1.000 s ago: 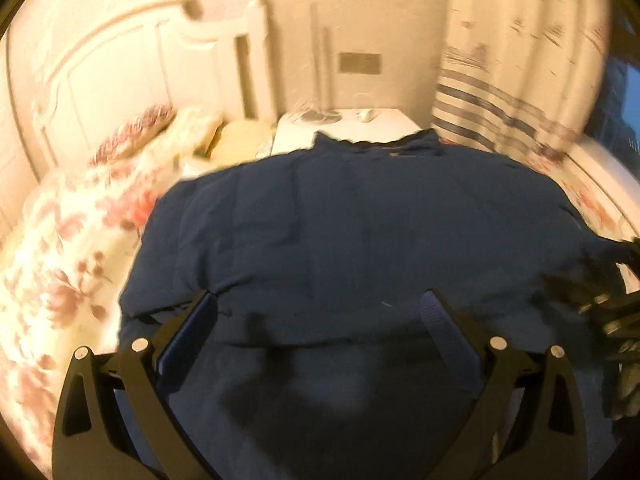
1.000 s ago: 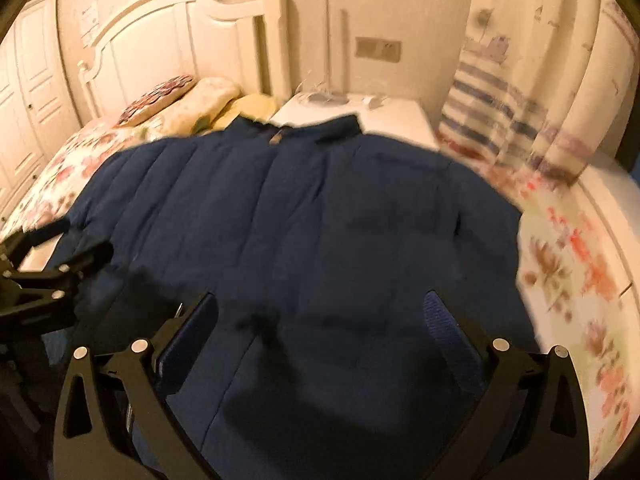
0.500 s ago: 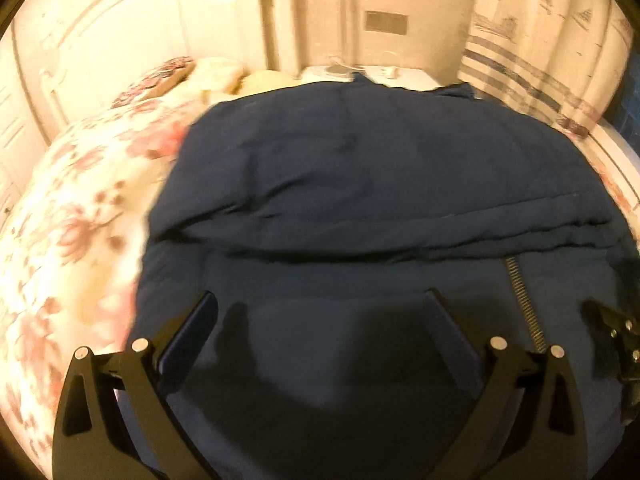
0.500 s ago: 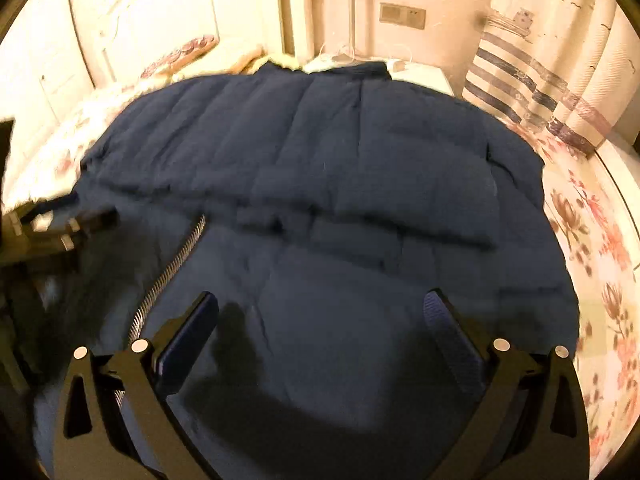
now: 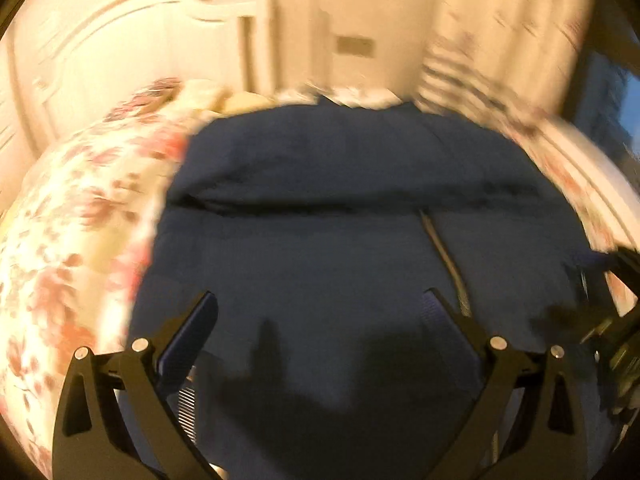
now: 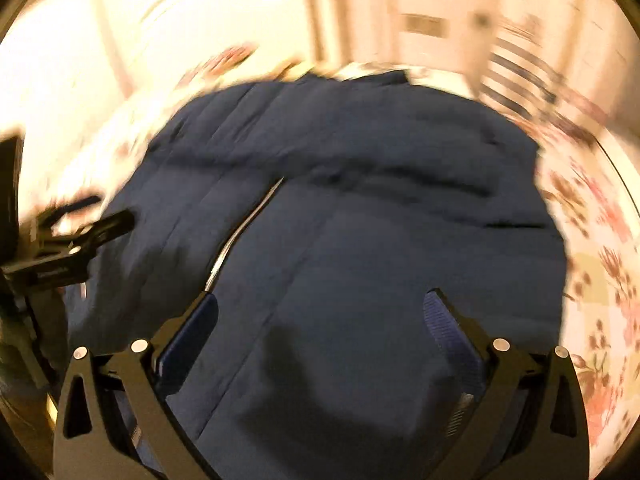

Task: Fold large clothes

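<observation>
On the bed (image 5: 72, 216), spread over the floral cover, lies your navy padded jacket (image 5: 352, 248), with its collar end toward the headboard (image 5: 132, 36) and its lower part nearest you. Both views are smeared by motion, so read the fine detail with caution.

Your left gripper (image 5: 320, 320) hangs just above the near part of the jacket with its jaws spread wide and nothing between them. Your right gripper (image 6: 320, 320) is the same: jaws wide apart, empty, over the cloth on the other side. Each gripper shows at the edge of the other's view (the left one at the left border of the right wrist picture, the right one at the right border of the left wrist picture), so the two flank the garment.

As for progress, one crosswise ridge runs across the jacket about halfway up, and a silvery zipper (image 6: 240, 232) starts at that ridge and runs down toward you. That suggests a layer already laid over, so I judge the first fold done or nearly so. I cannot tell where the sleeves lie.

What is left, by my reading: the bundle is still broad, covering much of the bed, so you need at least one more fold to make it compact, then a smoothing of the edges.
</observation>
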